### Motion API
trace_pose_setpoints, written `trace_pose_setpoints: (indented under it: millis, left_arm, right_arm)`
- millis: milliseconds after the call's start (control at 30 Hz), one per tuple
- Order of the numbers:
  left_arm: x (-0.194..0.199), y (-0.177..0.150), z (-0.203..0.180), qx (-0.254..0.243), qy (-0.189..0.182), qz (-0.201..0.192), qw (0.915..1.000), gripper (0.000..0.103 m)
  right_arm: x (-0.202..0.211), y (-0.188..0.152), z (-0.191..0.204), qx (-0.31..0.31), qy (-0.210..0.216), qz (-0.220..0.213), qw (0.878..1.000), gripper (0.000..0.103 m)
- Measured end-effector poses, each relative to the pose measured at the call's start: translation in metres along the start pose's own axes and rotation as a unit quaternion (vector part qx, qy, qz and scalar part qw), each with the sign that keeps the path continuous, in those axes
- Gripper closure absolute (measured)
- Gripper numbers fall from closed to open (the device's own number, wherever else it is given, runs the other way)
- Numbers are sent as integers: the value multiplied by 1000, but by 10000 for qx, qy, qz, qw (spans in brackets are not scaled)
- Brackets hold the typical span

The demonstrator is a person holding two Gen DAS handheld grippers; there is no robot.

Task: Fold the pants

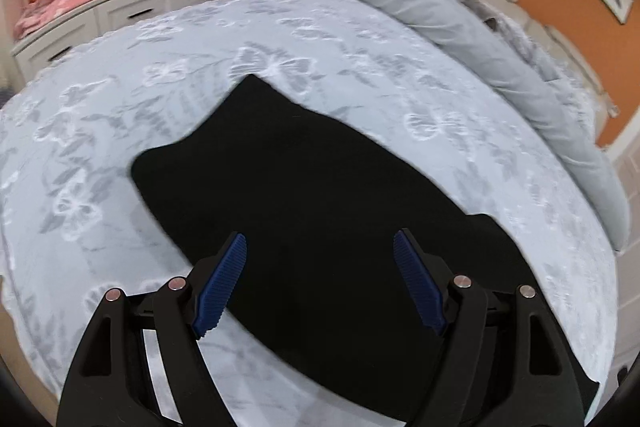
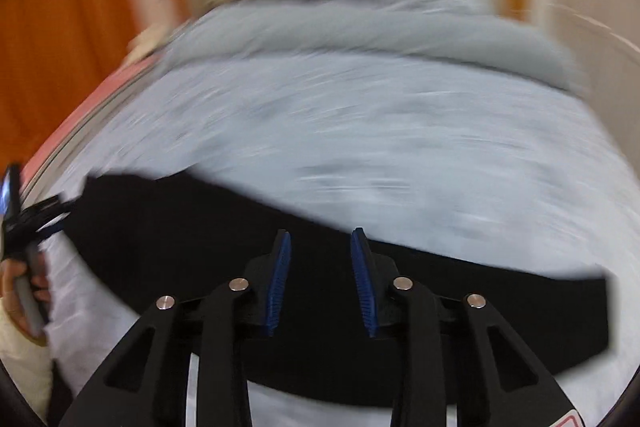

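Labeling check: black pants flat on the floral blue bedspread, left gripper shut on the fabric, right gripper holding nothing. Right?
One thing is wrong: the left gripper is not shut on the pants. The left wrist view shows its jaws wide apart above the fabric, gripping nothing. The rest stands: pants flat on the floral bedspread, right gripper holding nothing.

One pair of black pants [image 1: 304,195], two hand-held grippers [image 1: 320,281], one bed [image 1: 120,131]

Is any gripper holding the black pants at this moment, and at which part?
No. The left gripper and the right gripper both stand open above the black pants, with nothing between their pads.
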State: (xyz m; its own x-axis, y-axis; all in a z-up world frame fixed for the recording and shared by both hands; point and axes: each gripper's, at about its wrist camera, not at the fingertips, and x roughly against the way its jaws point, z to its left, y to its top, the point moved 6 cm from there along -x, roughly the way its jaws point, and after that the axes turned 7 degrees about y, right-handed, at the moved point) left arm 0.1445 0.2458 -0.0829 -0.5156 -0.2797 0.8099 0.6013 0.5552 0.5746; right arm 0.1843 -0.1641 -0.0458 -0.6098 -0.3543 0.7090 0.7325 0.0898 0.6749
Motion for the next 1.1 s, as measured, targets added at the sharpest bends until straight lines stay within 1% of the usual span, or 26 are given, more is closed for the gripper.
trace_pose_setpoints:
  millis: [33,67,133,167,267,333,367,400,433,467,500,533,567,600,667,700,733,767,800,833,867,933,967,1033,1067,1100]
  left_arm:
    - [-3,0,4,-14,141,21,9999,29]
    - [-6,1,9,-47,292,53,9995,29]
    - [-15,4,20,-83,580,143,9982,29]
    - [-18,5,23,-89,623,159,9979,29]
    - [-25,11,36,-77,841,137,9963,29]
    - [-28,16,43,-75,964,85,9953,29]
    - [-30,17,45,-84,975,74,9952,29]
    - [-32,19,47,-96,992,56,9950,28]
    - [-35,21,50,-106,1047,51,9944,25]
    - [-39,22,51,-112,1091,76,9939,24]
    - [-41,23,52,-110,1101,105,9938,24]
    - [-44,25,52,-95,1061,148,9942,24]
    - [-46,25,52,-81,1035,179,9944,24]
    - [-46,26,53,-63,1008,192,9947,24]
    - [-45,27,53,-47,1022,167,9946,24]
    - [-44,28,55,-22,1035,128,9945,24]
    - [-41,29,57,23,1083,74,9941,24]
    - [-40,29,58,53,1094,54,9940,23]
    - [-39,29,58,91,1084,39,9941,22]
    - [-37,28,56,109,1027,32,9946,22]
    - [-36,27,53,81,994,20,9950,22]
    - [-32,24,45,-144,1006,-68,9948,22]
    - [-30,23,41,-259,1000,-149,9945,22]
    - [-26,24,32,-466,943,-297,9940,22]
    - [-24,24,28,-515,897,-353,9940,22]
    - [-22,25,24,-548,829,-396,9943,21]
  right_arm:
    - [-22,5,23,163,161,154,9996,77]
    - [-54,12,52,379,313,352,9982,81]
    - [-96,21,84,501,533,646,9952,86]
    - [-123,26,98,557,551,773,9939,87]
    - [-176,35,124,675,393,984,9921,89]
    - [-201,34,141,697,374,1132,9904,90]
    - [-222,35,148,830,195,1201,9891,90]
    - [-235,36,149,919,57,1196,9885,91]
    - [-244,43,150,936,-33,1015,9904,91]
    - [-251,51,149,933,-111,958,9910,96]
    - [-257,57,148,849,-139,985,9914,98]
    - [-259,62,148,741,-123,967,9925,100]
    - [-251,68,147,542,-61,809,9952,100]
    - [-245,73,149,468,-16,685,9966,99]
    - [-218,72,158,478,228,359,9980,99]
    - [-208,67,164,546,347,308,9974,99]
    - [-205,60,170,630,431,379,9964,99]
    - [-212,51,177,735,491,589,9943,99]
    - [-221,47,179,783,457,729,9932,99]
    - [-237,41,179,844,305,924,9917,99]
    - [-248,41,177,863,209,996,9911,101]
    - [-251,46,170,760,68,899,9930,101]
    - [-242,53,165,549,60,763,9956,101]
    - [-217,61,154,246,225,491,9982,100]
    - [-196,63,143,137,180,369,9991,98]
    - [-186,62,136,128,76,318,9994,98]
